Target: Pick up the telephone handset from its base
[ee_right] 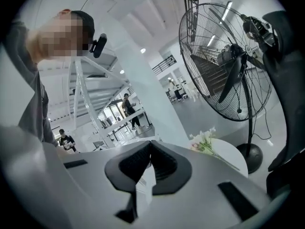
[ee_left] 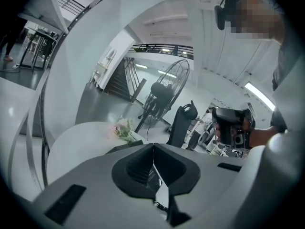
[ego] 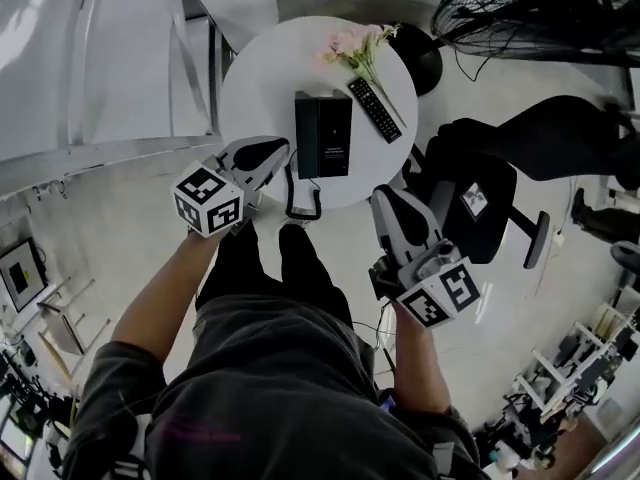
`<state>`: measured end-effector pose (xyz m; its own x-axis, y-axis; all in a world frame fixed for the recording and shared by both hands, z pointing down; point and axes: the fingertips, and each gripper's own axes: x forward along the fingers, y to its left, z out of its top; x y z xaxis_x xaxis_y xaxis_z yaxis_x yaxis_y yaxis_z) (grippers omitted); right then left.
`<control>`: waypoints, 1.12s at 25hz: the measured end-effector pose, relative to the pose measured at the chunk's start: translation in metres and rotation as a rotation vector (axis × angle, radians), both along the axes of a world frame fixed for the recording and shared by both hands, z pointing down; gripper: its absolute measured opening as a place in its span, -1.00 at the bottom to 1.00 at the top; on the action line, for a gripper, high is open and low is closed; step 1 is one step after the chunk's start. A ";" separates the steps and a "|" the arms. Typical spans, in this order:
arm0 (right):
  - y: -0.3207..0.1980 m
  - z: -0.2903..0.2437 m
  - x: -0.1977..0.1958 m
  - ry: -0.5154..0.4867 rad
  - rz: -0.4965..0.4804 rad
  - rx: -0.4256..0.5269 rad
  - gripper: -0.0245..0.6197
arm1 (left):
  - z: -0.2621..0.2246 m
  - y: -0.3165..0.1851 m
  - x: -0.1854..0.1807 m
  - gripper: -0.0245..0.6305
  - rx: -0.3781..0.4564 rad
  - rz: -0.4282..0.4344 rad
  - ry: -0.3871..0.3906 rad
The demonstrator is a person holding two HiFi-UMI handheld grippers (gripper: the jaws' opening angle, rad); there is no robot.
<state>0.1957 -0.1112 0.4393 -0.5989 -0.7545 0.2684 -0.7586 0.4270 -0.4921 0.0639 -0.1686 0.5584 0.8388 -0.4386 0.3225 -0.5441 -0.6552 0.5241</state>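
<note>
A black telephone (ego: 323,134) lies on the round white table (ego: 260,88), its handset (ego: 307,133) resting along the left side of the base. A coiled cord (ego: 302,206) hangs over the table's near edge. My left gripper (ego: 275,150) hovers at the near-left rim, just left of the phone, jaws shut and empty. My right gripper (ego: 385,198) is off the table's near-right edge, jaws together with nothing held. In the left gripper view the shut jaws (ee_left: 153,149) point over the table toward the flowers (ee_left: 123,130). The right gripper view shows shut jaws (ee_right: 151,146).
A black remote (ego: 375,108) and pink flowers (ego: 355,48) lie on the table right of the phone. A black office chair (ego: 480,198) stands by the right gripper. A large floor fan (ego: 540,8) is behind it, a white stair frame (ego: 100,58) at left.
</note>
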 end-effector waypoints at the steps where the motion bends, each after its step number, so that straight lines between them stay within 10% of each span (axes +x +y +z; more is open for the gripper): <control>1: -0.001 0.006 0.000 0.000 -0.015 -0.009 -0.87 | 0.009 0.000 0.000 -0.88 -0.013 -0.013 -0.003; 16: 0.001 0.079 0.006 0.006 -0.087 -0.132 -0.87 | 0.124 -0.006 0.014 -0.47 -0.221 -0.072 0.037; 28: 0.007 0.088 0.011 0.004 -0.077 -0.155 -0.87 | 0.143 -0.009 0.034 -0.56 -0.310 0.006 0.054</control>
<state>0.2071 -0.1042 0.5274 -0.6520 -0.6559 0.3804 -0.7285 0.4030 -0.5539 0.0981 -0.1772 0.7012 0.8606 -0.3217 0.3949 -0.5067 -0.4626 0.7275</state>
